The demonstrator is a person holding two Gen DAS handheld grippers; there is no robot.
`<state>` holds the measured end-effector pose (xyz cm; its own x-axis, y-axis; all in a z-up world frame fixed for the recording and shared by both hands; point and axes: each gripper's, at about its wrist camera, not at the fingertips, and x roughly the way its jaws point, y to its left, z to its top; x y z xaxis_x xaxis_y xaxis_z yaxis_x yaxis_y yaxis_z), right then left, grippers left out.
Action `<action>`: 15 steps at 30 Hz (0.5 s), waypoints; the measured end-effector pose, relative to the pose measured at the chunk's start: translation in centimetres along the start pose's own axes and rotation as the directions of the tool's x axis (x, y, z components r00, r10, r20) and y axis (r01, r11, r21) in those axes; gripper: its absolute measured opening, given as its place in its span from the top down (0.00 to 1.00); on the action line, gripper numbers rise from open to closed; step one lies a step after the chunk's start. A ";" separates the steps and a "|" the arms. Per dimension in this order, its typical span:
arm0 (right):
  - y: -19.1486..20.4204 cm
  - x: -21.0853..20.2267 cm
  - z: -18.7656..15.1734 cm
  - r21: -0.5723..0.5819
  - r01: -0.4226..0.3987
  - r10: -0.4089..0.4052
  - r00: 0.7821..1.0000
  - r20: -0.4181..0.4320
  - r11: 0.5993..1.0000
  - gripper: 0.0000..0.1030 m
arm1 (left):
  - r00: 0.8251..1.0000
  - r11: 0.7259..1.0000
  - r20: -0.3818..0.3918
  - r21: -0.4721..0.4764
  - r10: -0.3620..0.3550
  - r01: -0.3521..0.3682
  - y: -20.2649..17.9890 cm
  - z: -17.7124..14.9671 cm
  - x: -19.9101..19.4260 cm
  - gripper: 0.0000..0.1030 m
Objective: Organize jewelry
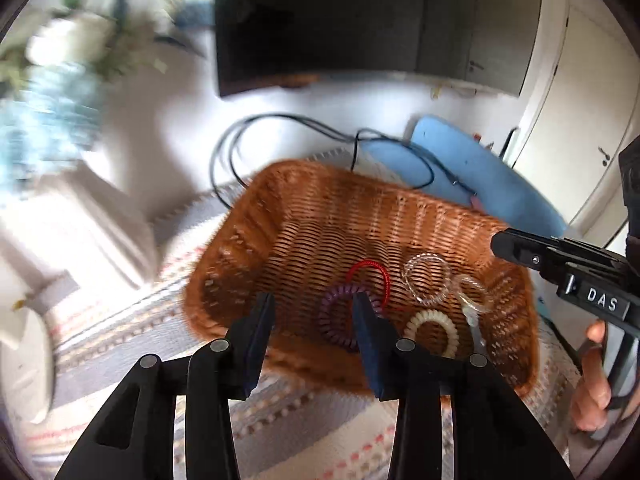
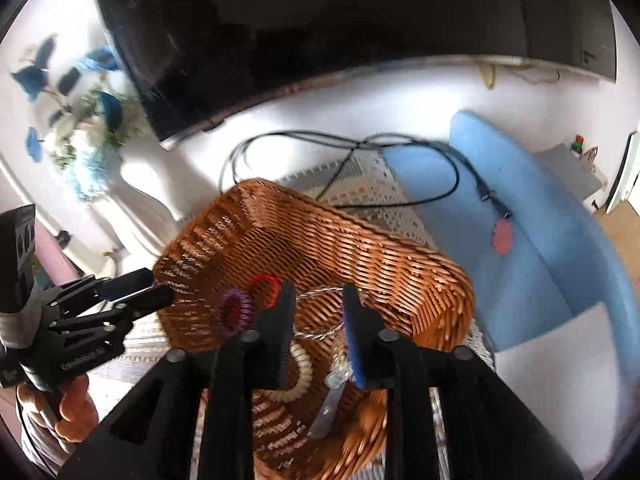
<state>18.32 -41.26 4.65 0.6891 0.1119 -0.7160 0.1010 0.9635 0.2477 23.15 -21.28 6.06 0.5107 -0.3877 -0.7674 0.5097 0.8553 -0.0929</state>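
A brown wicker basket (image 1: 312,220) holds a purple coil band (image 1: 336,322), a red cord loop (image 1: 370,268), a clear coil band (image 1: 426,282), a cream coil band (image 1: 432,330) and a clear clip (image 1: 472,306). My left gripper (image 1: 314,310) is open and empty above the basket's near rim. My right gripper (image 2: 318,300) is open and empty above the basket (image 2: 360,248), over the clear band (image 2: 320,334). The purple band (image 2: 234,312), red loop (image 2: 264,288), cream band (image 2: 302,376) and clip (image 2: 332,396) also show there. The right gripper shows at the right edge (image 1: 516,246); the left gripper shows at the left (image 2: 148,288).
The basket sits on a striped woven mat (image 1: 128,332). A black cable (image 2: 340,140) loops behind it. A blue cushion (image 2: 520,240) with a pink tag (image 2: 502,236) lies to the right. A dark screen (image 2: 280,32) and blue flowers (image 2: 88,128) stand behind.
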 end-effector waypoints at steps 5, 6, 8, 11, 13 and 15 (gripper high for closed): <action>3.4 -4.6 -0.9 -0.050 -0.044 0.046 0.998 0.049 0.998 0.71 | 0.996 0.999 0.082 -0.030 0.018 -0.015 2.1 -2.0 -6.5 0.59; 4.0 -5.2 -1.2 -0.061 -0.049 0.052 0.997 0.054 0.997 0.71 | 0.995 0.999 0.098 -0.040 0.016 -0.012 2.6 -2.7 -7.9 0.59; 5.6 -6.5 -2.1 -0.086 -0.068 0.074 0.995 0.062 0.994 0.70 | 0.992 0.998 0.124 -0.054 0.022 -0.016 3.5 -4.1 -10.3 0.59; 8.1 -7.9 -3.8 -0.119 -0.110 0.116 0.992 0.052 0.987 0.69 | 0.988 0.997 0.153 -0.073 0.037 -0.026 5.0 -6.3 -13.2 0.59; 9.6 -8.3 -5.1 -0.142 -0.124 0.130 0.991 0.038 0.982 0.69 | 0.986 0.996 0.161 -0.090 0.041 -0.027 6.1 -8.1 -14.7 0.59; 11.2 -8.2 -6.5 -0.165 -0.140 0.144 0.990 0.013 0.976 0.69 | 0.986 0.994 0.161 -0.103 0.037 -0.020 6.9 -9.5 -15.5 0.59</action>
<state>9.10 -29.81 9.06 0.7058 0.2460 -0.6643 -0.1163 0.9653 0.2339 12.17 -6.09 11.23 0.6340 -0.4064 -0.6579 0.4253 0.8938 -0.1423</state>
